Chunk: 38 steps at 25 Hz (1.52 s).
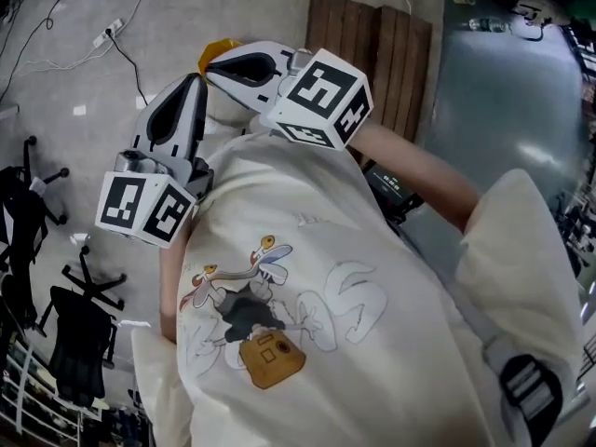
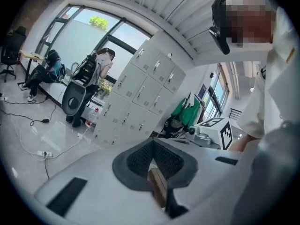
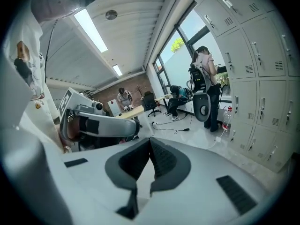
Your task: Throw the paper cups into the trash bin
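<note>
Closest to the head camera is the person's pale printed shirt, which fills the lower half of that view and hides whatever lies on the floor beneath it. Both grippers are held just in front of the chest, close together but apart.

The left gripper is clenched, its dark pads meeting at the tips with nothing between them. Through the slit below the tips shows a strip of brown wood, too narrow to identify.

The right gripper is clenched and empty too. In the head view its marker cube covers the hand.

A small yellow-orange shape peeks out just past the right gripper's tip. It is mostly hidden, and I cannot tell what it is. No paper cup or trash bin can be picked out in any view.

Further off, a slatted wooden board lies on the grey floor, partly covered by the gripper and forearm. Beyond the board's right edge is a glossy grey surface, cut off by the frame.

At the floor's left edge stand black office chairs. Farthest, the gripper views show grey lockers and a person standing by the window.
</note>
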Each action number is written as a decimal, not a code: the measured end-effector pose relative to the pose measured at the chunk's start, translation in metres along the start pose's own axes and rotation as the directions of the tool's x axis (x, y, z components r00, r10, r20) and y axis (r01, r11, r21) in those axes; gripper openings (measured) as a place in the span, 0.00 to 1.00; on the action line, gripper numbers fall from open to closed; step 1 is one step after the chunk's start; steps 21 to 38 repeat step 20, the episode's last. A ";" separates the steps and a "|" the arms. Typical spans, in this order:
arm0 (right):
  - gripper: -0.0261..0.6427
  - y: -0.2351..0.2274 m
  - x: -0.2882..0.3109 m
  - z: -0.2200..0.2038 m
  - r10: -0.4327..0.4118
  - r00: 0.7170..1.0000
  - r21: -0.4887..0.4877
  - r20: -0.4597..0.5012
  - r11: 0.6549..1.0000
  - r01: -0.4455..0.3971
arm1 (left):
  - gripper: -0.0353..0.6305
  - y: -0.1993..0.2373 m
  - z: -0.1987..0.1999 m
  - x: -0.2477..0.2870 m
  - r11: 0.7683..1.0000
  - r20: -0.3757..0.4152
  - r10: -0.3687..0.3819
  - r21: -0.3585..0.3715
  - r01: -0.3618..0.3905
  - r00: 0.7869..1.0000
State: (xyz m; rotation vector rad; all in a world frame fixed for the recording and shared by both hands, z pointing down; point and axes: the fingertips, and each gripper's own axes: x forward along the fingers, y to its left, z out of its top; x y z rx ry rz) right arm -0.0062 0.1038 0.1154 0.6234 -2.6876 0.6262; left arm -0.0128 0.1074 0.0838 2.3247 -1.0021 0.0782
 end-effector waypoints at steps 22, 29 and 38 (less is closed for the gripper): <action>0.05 0.011 -0.013 -0.014 0.041 0.999 0.049 0.002 0.998 -0.042 | 0.06 -0.017 0.010 0.002 0.999 -0.011 -0.036 0.035 0.036 0.999; 0.05 0.011 -0.013 -0.014 0.041 0.999 0.049 0.002 0.998 -0.042 | 0.06 -0.017 0.010 0.002 0.999 -0.011 -0.036 0.035 0.036 0.999; 0.05 0.011 -0.013 -0.014 0.041 0.999 0.049 0.002 0.998 -0.042 | 0.06 -0.017 0.010 0.002 0.999 -0.011 -0.036 0.035 0.036 0.999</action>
